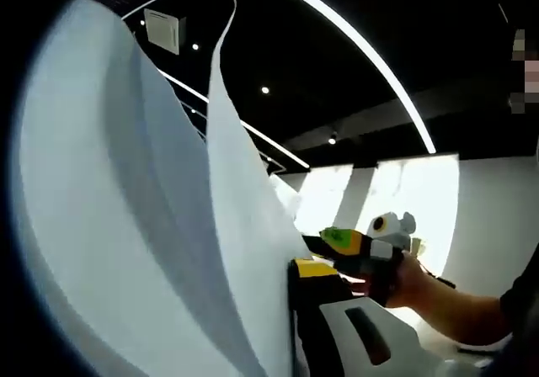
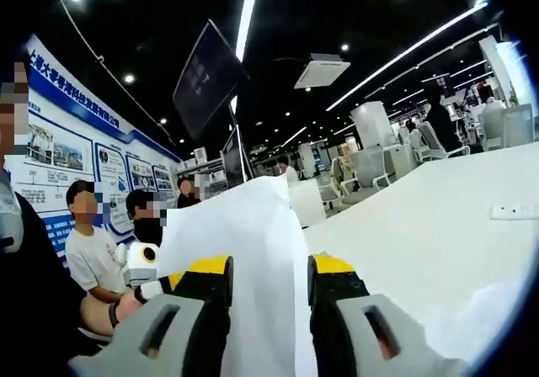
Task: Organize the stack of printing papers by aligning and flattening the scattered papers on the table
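the papers (image 2: pixel 253 251) stand upright between the right gripper (image 2: pixel 268 278) jaws, pinched; left gripper (image 1: pixel 316 268) grasps their edge too

A large open-plan office or showroom hall is shown. A black ceiling (image 2: pixel 337 23) is crossed by long white light strips (image 2: pixel 404 53) and dotted with small spotlights. At nine o'clock in the right gripper view, a blue and white display wall (image 2: pixel 63 154) with posters is seen, with seated people (image 2: pixel 88 242) before it. At two o'clock, office chairs (image 2: pixel 434 137) and desks are ranged.
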The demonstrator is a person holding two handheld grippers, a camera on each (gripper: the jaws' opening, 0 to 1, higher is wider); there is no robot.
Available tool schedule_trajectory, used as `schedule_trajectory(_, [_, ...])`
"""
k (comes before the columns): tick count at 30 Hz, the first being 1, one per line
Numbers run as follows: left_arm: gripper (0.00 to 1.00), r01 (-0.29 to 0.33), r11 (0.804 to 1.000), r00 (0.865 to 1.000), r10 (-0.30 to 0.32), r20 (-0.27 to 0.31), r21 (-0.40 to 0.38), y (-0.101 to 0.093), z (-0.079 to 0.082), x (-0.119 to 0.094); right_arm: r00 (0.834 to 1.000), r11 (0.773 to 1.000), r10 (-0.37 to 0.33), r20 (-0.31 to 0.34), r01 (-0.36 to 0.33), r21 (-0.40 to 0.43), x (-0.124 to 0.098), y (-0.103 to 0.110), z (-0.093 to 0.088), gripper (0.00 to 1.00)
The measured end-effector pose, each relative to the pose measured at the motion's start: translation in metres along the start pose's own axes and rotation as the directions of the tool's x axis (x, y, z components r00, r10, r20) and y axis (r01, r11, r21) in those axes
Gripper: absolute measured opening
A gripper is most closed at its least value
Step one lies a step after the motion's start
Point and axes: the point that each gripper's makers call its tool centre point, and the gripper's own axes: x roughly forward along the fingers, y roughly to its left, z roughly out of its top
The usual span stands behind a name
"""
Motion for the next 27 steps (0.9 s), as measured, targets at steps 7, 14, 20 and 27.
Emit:
schedule_trajectory(7, [0.08, -0.009, 1.0, 1.0, 0.009, 0.001, -0.007, 0.002, 0.0, 0.0, 1.0, 1.0, -0.023, 0.013, 0.023, 0.013, 0.0, -0.002, 0.002, 0.44])
schedule_trajectory(14, [0.08, -0.012, 1.0, 1.0, 0.012, 0.005, -0.015, 0.005, 0.001, 0.0, 0.998, 0.998, -0.063, 0.015, 0.063, 0.004, -0.001, -0.005, 0.004, 0.64])
schedule_trajectory(20, [0.08, -0.016, 1.0, 1.0, 0.016, 0.004, -0.02, 0.007, 0.001, 0.001, 0.996, 0.996, -0.088, 0.021, 0.087, 0.027, -0.001, -0.01, 0.004, 0.75])
schedule_trajectory(27, [0.09, -0.019, 1.0, 1.0, 0.019, 0.002, -0.025, 0.009, 0.001, 0.001, 0.995, 0.995, -0.094, 0.018, 0.094, 0.028, 0.0, -0.01, 0.001, 0.84])
